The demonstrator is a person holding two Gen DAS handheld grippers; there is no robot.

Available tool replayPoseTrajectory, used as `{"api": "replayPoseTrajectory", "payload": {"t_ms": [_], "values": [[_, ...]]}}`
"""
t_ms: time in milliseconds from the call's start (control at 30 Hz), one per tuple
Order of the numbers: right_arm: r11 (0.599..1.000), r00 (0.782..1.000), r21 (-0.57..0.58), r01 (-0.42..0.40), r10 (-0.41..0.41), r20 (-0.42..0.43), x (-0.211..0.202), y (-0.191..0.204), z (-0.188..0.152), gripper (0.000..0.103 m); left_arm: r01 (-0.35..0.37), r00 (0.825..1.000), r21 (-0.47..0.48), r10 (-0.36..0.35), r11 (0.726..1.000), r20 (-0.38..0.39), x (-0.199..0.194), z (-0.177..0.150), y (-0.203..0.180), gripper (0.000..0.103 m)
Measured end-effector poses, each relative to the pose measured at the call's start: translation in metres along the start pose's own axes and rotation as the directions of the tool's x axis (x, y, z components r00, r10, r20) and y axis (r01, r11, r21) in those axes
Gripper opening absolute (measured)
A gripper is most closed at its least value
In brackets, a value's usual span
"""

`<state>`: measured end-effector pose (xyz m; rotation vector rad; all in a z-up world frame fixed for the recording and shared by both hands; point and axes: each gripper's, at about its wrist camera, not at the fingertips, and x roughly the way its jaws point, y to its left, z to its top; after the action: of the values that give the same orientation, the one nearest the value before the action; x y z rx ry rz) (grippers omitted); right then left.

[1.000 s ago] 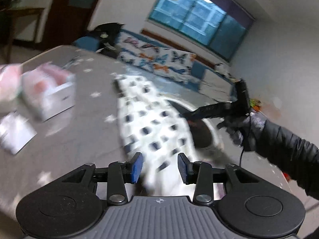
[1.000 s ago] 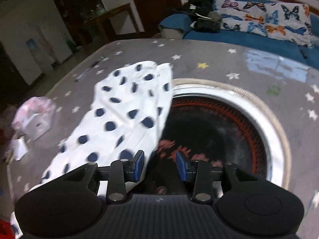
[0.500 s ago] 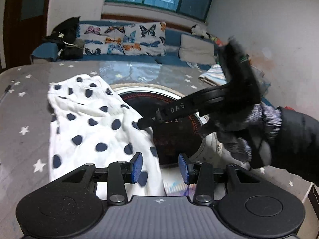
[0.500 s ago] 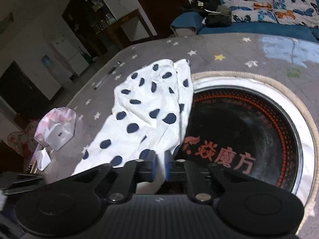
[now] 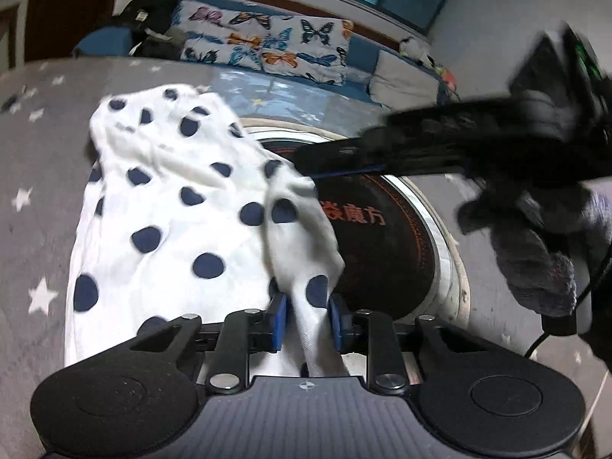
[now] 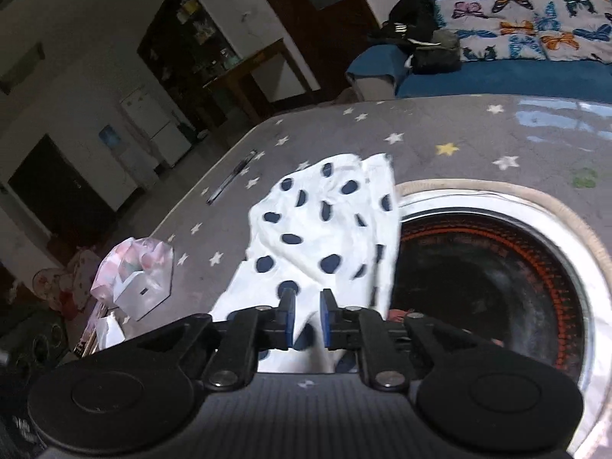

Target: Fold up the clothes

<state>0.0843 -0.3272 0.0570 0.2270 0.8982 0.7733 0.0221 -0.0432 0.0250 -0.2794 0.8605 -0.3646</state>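
A white garment with dark blue dots lies on the grey star-patterned table, beside a round black inset. My left gripper is shut on a bunched near edge of the garment, which runs between its blue pads. My right gripper is shut on another part of the garment's near edge and holds it raised. In the left wrist view the right gripper reaches in from the right, its tips at the garment's right edge, held by a gloved hand.
A round black hotplate with a steel rim is set into the table right of the garment. A white box in a pink bag stands at the table's left edge. A pen lies further back. A butterfly-print sofa stands behind the table.
My left gripper has closed on the garment's near edge. My right gripper, shut half a second ago, has lifted its part of the cloth and moved toward the left.
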Motion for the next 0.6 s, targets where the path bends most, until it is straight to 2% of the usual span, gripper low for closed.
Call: {"api": "replayPoseTrajectory", "payload": {"t_ms": [200, 400, 500, 600], "values": [[0.998, 0.998, 0.060, 0.016, -0.013, -0.062, -0.007, -0.022, -0.025, 0.029, 0.079, 0.997, -0.119, -0.077, 0.990, 0.020, -0.003, 0.000, 0.024, 0.025], [0.977, 0.993, 0.187, -0.097, 0.109, -0.055, -0.005, -0.035, -0.047, 0.036, 0.104, 0.994, -0.142, -0.101, 0.984, 0.029, -0.002, 0.002, 0.028, 0.026], [0.964, 0.986, 0.224, -0.143, 0.158, -0.047, 0.003, -0.035, -0.047, 0.037, 0.103, 0.995, -0.137, -0.100, 0.985, 0.032, -0.003, 0.001, 0.027, 0.026], [0.957, 0.984, 0.245, -0.156, 0.171, -0.040, 0.011, -0.033, -0.047, 0.035, 0.112, 0.993, -0.131, -0.108, 0.985, 0.039, -0.007, 0.000, 0.026, 0.028]]}}
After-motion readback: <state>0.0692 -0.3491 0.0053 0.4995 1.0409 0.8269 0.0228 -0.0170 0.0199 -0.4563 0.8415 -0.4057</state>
